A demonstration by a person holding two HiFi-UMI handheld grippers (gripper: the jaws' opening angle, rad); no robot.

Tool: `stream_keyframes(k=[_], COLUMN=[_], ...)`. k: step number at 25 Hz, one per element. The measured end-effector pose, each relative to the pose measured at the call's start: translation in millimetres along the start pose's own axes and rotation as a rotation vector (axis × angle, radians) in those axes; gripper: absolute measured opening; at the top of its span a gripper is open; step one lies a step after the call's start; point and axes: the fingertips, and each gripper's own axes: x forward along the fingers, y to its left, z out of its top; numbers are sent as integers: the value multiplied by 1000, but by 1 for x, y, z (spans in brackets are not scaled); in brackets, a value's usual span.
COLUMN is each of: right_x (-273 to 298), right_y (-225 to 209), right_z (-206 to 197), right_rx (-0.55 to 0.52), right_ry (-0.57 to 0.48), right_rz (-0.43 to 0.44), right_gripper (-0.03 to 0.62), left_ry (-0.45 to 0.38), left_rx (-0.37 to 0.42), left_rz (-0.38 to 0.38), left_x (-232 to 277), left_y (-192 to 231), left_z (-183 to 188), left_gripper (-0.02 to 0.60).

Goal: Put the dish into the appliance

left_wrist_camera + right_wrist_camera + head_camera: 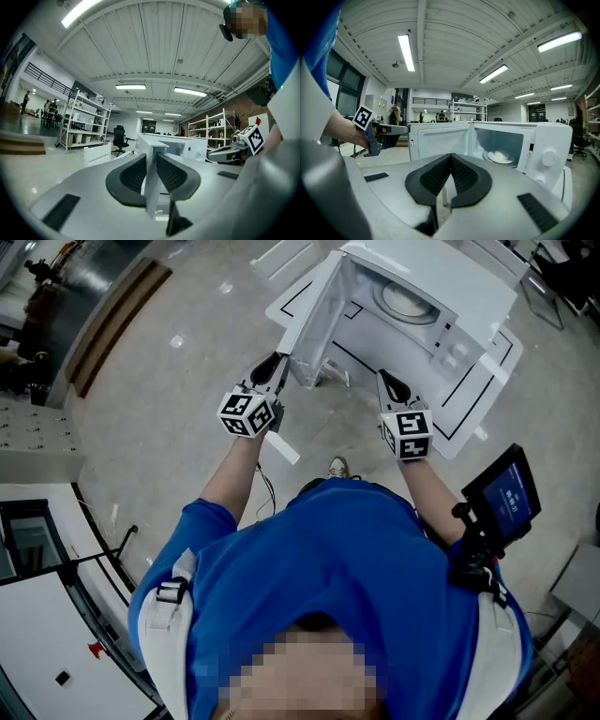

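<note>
- One bench (473, 418), white with black outline marks. Its far part is hidden behind the appliance.
- One microwave (450, 282) on the bench, cavity facing the person. In the head view the frame's top cuts off its far side. Two knobs (548, 158) on the right-hand panel, print unreadable.
- One door (314, 324), swung open to the left. In the left gripper view only its thin white edge shows.
- Two tools, each with one marker cube.
  - Left tool (278, 371): jaws clamped on the door's free edge, pads pressed to both faces.
  - Right tool (394, 388): jaws closed together with nothing between them, on the near side of the open cavity and clear of it.
- One dish (500, 157), white, inside the microwave on the cavity floor. It carries a pale lump, too small to identify. From the head view only part of its rim shows.
</note>
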Motion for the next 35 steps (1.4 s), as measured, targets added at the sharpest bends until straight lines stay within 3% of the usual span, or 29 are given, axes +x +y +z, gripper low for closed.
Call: stream_keyframes(k=[19, 35], right_x=[-69, -77], right_y=[-75, -128], right_z=[-27, -26], right_rx=[57, 113], right_ry=[8, 6], right_rz=[-153, -340], right_gripper=[2, 2], left_ry=[24, 74], left_rx=[50, 123], left_rz=[-240, -548], left_x=[74, 151], left_y=[-142, -216], left_z=[-8, -9], left_gripper=[72, 74])
